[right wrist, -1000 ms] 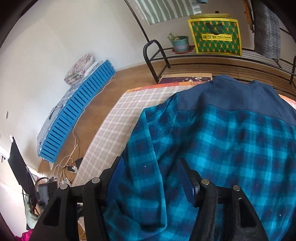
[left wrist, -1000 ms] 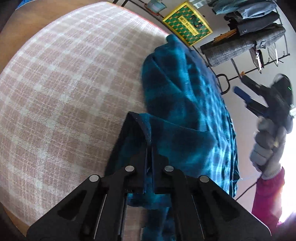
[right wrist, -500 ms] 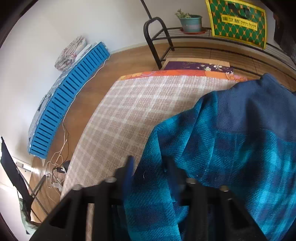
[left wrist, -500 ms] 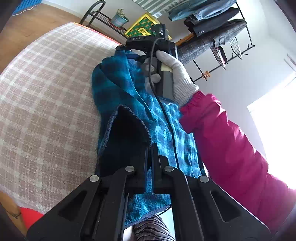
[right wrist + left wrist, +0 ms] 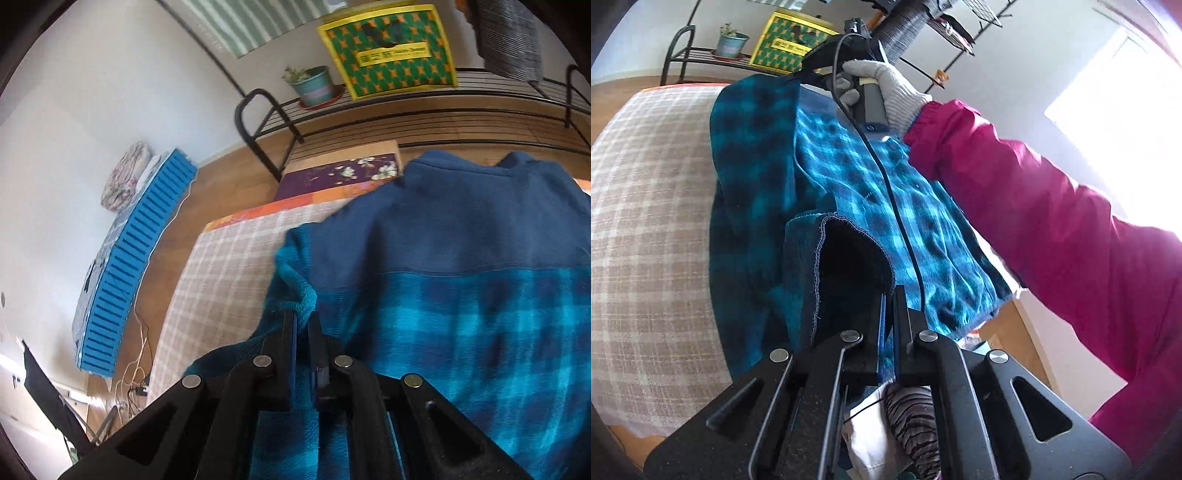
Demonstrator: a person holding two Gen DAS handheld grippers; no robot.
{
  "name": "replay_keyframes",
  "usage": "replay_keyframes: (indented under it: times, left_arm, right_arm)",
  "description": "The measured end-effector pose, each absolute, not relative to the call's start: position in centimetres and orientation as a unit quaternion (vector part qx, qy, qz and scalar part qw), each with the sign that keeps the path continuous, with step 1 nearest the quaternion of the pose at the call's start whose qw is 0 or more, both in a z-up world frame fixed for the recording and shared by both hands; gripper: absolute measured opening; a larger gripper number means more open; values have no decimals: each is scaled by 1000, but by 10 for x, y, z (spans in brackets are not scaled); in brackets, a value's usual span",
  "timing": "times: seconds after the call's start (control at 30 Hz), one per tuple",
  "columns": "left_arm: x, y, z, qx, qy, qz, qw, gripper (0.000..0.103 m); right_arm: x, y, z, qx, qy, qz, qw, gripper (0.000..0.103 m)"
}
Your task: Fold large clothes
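plant pot point(image 5: 312, 86) on black rack point(image 5: 406, 110) | yellow-green bag point(image 5: 388, 48) beside it | blue slatted panel point(image 5: 136, 258) by wall

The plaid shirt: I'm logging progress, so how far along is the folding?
Early. Done: plaid shirt lies on the checked cover. In hand: left gripper pinches a sleeve cuff, right gripper the shoulder edge. Left: folding sleeve across, then the body.

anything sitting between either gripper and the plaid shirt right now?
Nothing visible. The left gripper is shut on the dark hem of a sleeve cuff of the plaid shirt, and the right gripper is shut on a fold at the shirt's shoulder edge. The checked cloth beside the shirt shows nothing in the way.
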State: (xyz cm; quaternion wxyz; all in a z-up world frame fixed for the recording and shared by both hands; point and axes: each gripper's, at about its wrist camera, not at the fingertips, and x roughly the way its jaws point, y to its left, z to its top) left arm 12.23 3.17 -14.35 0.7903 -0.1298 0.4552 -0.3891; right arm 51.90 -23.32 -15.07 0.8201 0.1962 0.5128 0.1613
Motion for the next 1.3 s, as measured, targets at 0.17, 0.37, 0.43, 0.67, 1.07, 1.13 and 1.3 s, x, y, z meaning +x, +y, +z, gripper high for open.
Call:
replay_keyframes:
  times: [0.17, 0.37, 0.43, 0.67, 1.07, 1.13, 1.3]
  left_arm:
    - [105, 15, -141, -91, 472, -413, 773, 1]
    - [94, 34, -121, -115, 473, -416, 768, 20]
    - [98, 48, -117, -127, 469, -388, 783, 28]
    - [183, 94, -148, -224, 514, -280, 779, 28]
    - [221, 73, -221, -259, 592, -250, 721, 28]
    - [223, 68, -228, -254, 595, -246, 722, 1]
    - [220, 72, -211, -257, 572, -246, 739, 0]
  right_arm:
    - [506, -258, -177, 165, 546, 114, 813, 34]
    - [441, -284, -159, 186, 543, 168, 801, 43]
    - [408, -286, -156, 193, 548, 196, 790, 46]
    - [288, -273, -157, 196, 581, 267, 744, 55]
    - [198, -258, -198, 229, 635, 292, 678, 34]
    - [198, -252, -206, 251, 639, 302, 662, 17]
    - [190, -236, -196, 307, 613, 339, 644, 3]
